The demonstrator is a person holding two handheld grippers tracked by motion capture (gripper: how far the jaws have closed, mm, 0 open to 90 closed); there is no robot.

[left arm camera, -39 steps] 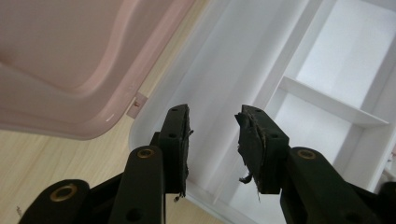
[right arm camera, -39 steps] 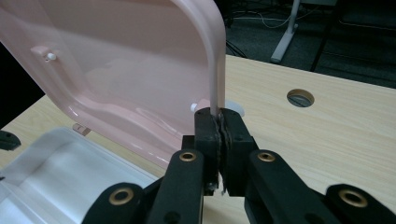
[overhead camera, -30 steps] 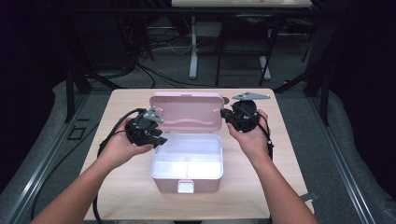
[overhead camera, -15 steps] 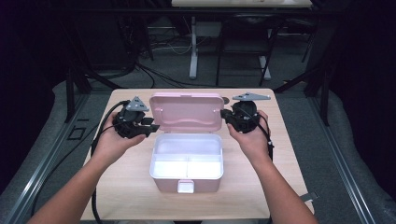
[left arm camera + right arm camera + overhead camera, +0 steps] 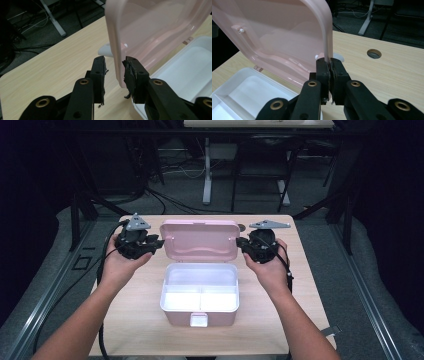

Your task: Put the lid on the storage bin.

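A: What's around the box (image 5: 200, 295)?
B: Pale wood counter (image 5: 140, 330), grey floor (image 5: 45, 285), cables behind.
A: Where's it sit?
B: Counter's middle, near the front edge.
A: Fingers?
B: Right gripper (image 5: 329, 65) pinches the lid (image 5: 199, 240); left gripper (image 5: 113, 66) has been closing, spread around its edge.

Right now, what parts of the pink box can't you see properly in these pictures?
- Outer face of the pink lid: high view, it stands open with its inside toward the camera.
- Hinge at the lid's foot: right gripper view, the right gripper clamps the lid's edge in front of it.
- Front latch: high view, too small to tell how it locks.
- White tray: left gripper view, cut off by the right edge and partly behind the left gripper.
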